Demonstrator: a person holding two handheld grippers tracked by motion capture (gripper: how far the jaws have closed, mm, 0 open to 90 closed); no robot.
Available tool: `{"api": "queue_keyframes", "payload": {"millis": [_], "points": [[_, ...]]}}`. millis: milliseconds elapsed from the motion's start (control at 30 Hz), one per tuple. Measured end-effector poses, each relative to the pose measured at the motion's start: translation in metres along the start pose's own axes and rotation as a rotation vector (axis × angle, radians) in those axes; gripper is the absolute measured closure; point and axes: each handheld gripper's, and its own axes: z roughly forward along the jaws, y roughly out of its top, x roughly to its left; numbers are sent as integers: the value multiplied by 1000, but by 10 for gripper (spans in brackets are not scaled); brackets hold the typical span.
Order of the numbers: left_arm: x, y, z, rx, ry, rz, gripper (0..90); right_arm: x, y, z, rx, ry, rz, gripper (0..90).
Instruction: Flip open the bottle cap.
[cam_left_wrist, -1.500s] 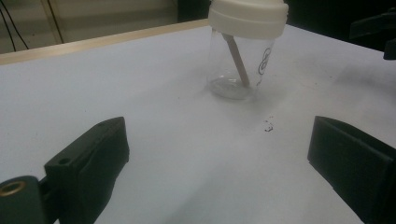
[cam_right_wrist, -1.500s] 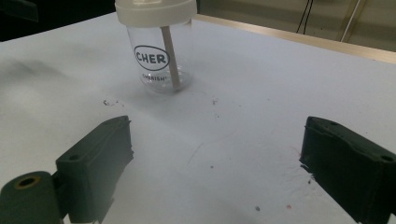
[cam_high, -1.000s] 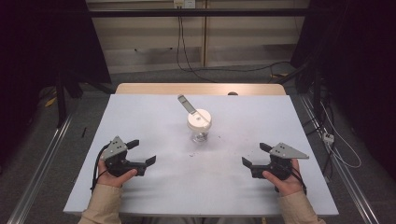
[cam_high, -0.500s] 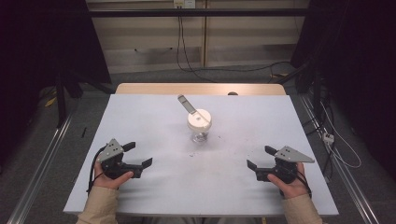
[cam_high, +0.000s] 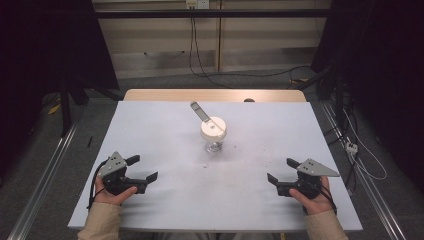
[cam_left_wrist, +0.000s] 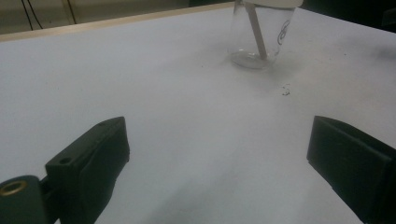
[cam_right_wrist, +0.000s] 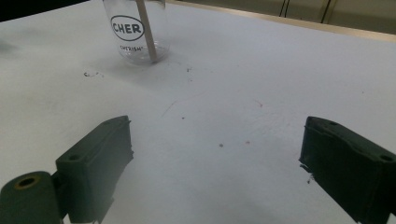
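Note:
A clear glass jar (cam_high: 213, 142) with a white lid (cam_high: 213, 128) stands at the middle of the white table (cam_high: 150, 125). A pale stick leans inside it, and a grey flap (cam_high: 198, 110) sticks up from the lid toward the back left. The jar (cam_left_wrist: 259, 37) is far ahead in the left gripper view, and the jar (cam_right_wrist: 140, 32) carries black lettering in the right gripper view. My left gripper (cam_high: 143, 168) (cam_left_wrist: 217, 128) rests near the front left, open and empty. My right gripper (cam_high: 281, 170) (cam_right_wrist: 215, 123) rests near the front right, also open and empty. Both point inward toward the jar.
Small dark specks (cam_high: 205, 165) lie on the tabletop just in front of the jar. A wooden strip (cam_high: 215, 95) runs along the table's far edge. Cables (cam_high: 360, 155) trail over the floor to the right, and metal rails flank the table.
Both hands have slid slightly toward the table's near edge and outward. The jaws stand as wide as before. The jar has not moved.

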Motion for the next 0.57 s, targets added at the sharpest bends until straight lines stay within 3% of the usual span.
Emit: {"api": "queue_keyframes", "payload": {"millis": [567], "points": [[0,0,3,9,-1,6,55,-3,-4,-2,5,-12,9,87]]}}
